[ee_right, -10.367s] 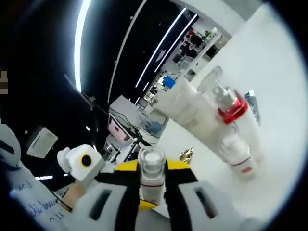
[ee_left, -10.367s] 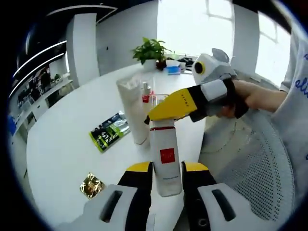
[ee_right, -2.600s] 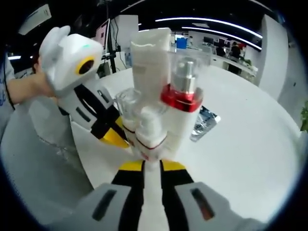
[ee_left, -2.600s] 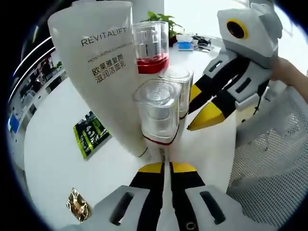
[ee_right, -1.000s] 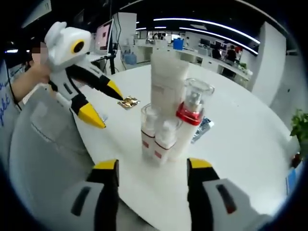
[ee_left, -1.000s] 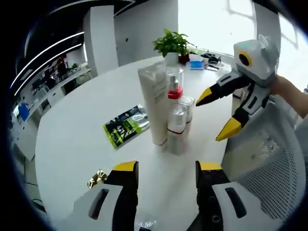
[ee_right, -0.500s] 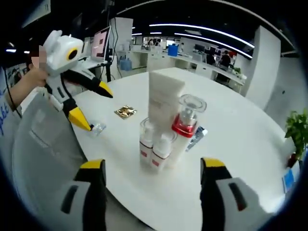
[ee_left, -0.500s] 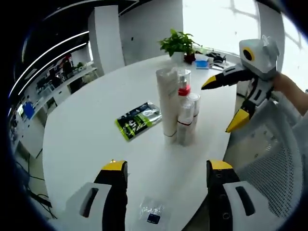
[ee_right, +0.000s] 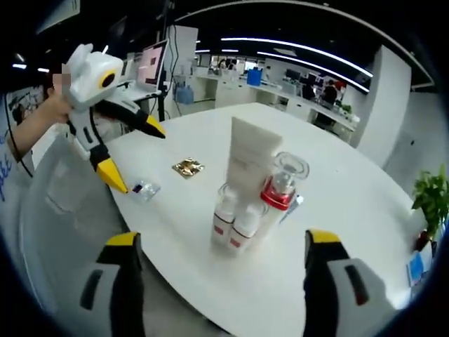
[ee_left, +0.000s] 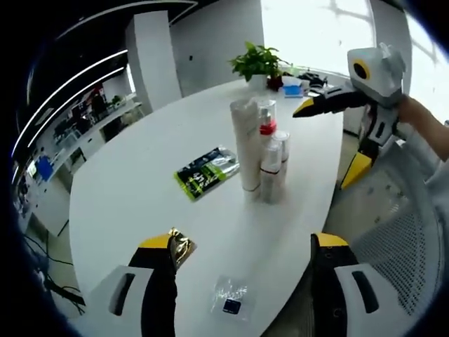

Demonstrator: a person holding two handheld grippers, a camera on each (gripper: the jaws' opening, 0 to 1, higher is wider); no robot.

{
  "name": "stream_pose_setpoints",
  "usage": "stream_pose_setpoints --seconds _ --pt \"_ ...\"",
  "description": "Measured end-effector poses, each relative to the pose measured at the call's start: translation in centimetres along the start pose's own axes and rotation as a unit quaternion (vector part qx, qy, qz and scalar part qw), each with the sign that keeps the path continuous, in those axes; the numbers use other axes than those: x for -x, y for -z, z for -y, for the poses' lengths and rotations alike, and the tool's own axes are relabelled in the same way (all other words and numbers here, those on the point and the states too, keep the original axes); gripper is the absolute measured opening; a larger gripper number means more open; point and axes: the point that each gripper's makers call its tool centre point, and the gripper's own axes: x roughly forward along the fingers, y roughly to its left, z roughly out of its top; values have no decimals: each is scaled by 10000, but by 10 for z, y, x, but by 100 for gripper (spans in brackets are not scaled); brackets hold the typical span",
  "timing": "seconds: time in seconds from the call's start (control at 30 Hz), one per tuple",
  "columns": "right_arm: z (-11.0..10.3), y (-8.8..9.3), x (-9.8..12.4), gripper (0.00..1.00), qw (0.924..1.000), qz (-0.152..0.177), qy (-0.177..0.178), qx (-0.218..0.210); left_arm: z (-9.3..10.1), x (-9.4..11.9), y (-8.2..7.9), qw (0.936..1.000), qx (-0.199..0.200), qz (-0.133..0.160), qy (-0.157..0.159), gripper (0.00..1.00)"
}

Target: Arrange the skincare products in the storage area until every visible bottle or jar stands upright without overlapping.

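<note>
Left gripper view: left gripper point(ee_left: 242, 242) jaws spread wide, nothing between them, hovering over the near edge of the white table point(ee_left: 133, 182). Skincare cluster stands upright near the table's right edge: tall white tube point(ee_left: 245, 151), clear-capped bottle with red collar point(ee_left: 266, 121) behind it, two small white bottles point(ee_left: 273, 168) with red bands just beside the tube, all touching or nearly so. Green-black sachet point(ee_left: 205, 172) lies flat left of the cluster. Gold foil packet point(ee_left: 181, 247) at the near edge just beside the left jaw; clear small packet point(ee_left: 231, 300) near the edge between the jaws. Potted plant point(ee_left: 257, 63) at the far edge. Right gripper point(ee_left: 335, 137) comes in at right, held by a hand point(ee_left: 421, 126), yellow-tipped jaws released, well apart, gripping nothing. Mesh chair point(ee_left: 400, 239) at right.

Right gripper view: right gripper point(ee_right: 223, 246) jaws wide apart, empty, off the table's point(ee_right: 351, 225) near edge. White tube point(ee_right: 250, 161), red-collar bottle point(ee_right: 283, 184), two small bottles point(ee_right: 235, 223) upright in a tight group mid-table. Gold packet point(ee_right: 188, 167) and clear packet point(ee_right: 144, 189) toward the left edge. Left gripper point(ee_right: 130, 154) at left, jaws parted, empty.
</note>
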Motion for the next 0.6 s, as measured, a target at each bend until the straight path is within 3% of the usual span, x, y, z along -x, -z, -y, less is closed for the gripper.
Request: stream_pose_setpoints --seconds 0.6 --pt "-28 -13 5 100 9997 50 204 -149 -6 28 14 9997 -154 183 97 94"
